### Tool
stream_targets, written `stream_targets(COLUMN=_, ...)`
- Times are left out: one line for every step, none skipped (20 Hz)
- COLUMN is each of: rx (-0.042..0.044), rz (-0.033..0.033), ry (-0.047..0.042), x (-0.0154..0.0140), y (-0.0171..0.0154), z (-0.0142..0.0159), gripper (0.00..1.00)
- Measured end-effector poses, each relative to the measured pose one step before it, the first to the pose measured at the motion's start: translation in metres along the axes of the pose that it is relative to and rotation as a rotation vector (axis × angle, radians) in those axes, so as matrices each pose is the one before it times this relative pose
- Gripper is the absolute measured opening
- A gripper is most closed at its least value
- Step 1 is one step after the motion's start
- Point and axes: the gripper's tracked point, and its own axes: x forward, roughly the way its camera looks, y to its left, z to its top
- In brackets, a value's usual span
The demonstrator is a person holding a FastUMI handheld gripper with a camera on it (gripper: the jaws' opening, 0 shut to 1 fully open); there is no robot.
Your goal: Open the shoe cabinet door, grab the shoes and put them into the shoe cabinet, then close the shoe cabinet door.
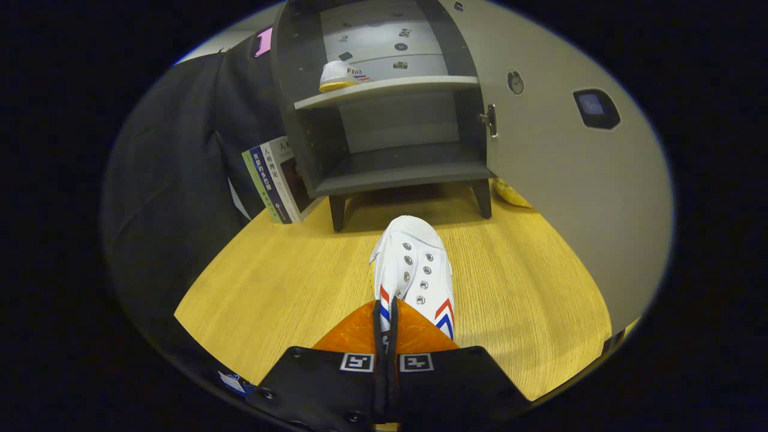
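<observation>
This is a staged booth got up to look like a household entryway, not a real home. A small dark grey shoe cabinet on short legs (384, 120) stands at upper centre on a yellow wood-grain tabletop (288, 288), its pale grey door (558, 180) swung open to the right. Black cloth (174, 180) drapes the left side as a wall. A few paperback books (273, 180) lean against the cabinet's left side.
</observation>
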Motion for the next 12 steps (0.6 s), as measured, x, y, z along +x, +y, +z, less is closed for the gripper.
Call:
stream_targets(rx=0.00406, rz=0.00323, ry=-0.02837, x=-0.00255, y=0.0012, z=0.01579, gripper=0.02)
stream_targets(rx=0.00253, rz=0.00567, ry=-0.02383, x=-0.00234, y=0.00144, z=0.01848, gripper=0.01)
stream_targets(rx=0.00714, rz=0.00139, ry=-0.02475, x=-0.00168, y=0.00121, z=0.01785, gripper=0.01)
stream_targets(rx=0.00844, rz=0.00301, ry=-0.02417, x=-0.00077, y=0.00213, z=0.01849, gripper=0.01)
stream_targets(rx=0.00501, rz=0.00525, ry=-0.0176, x=-0.00016, y=0.00302, z=0.01685, gripper=0.01)
stream_targets(rx=0.00001, rz=0.0078, ry=-0.01757, x=-0.00082, y=0.00255, z=0.01809, gripper=0.01)
stream_targets(rx=-0.00884, rz=0.00336, ry=-0.01757, x=0.00022, y=0.00144, z=0.01543, gripper=0.01)
stream_targets(rx=-0.01538, rz=-0.00161, ry=-0.01085, x=0.0007, y=0.00055, z=0.01563, gripper=0.01)
stream_targets(rx=-0.00983, rz=-0.00103, ry=-0.01335, x=0.00167, y=0.00089, z=0.01403, gripper=0.01)
stream_targets(rx=-0.00238, rz=-0.00061, ry=-0.01899, x=0.0017, y=0.0007, z=0.01501, gripper=0.01)
stream_targets(rx=-0.00484, rz=0.00105, ry=-0.01107, x=0.00109, y=0.00199, z=0.01153, gripper=0.01)
stream_targets(rx=-0.00677, rz=0.00125, ry=-0.01187, x=0.00333, y=0.00011, z=0.01317, gripper=0.01)
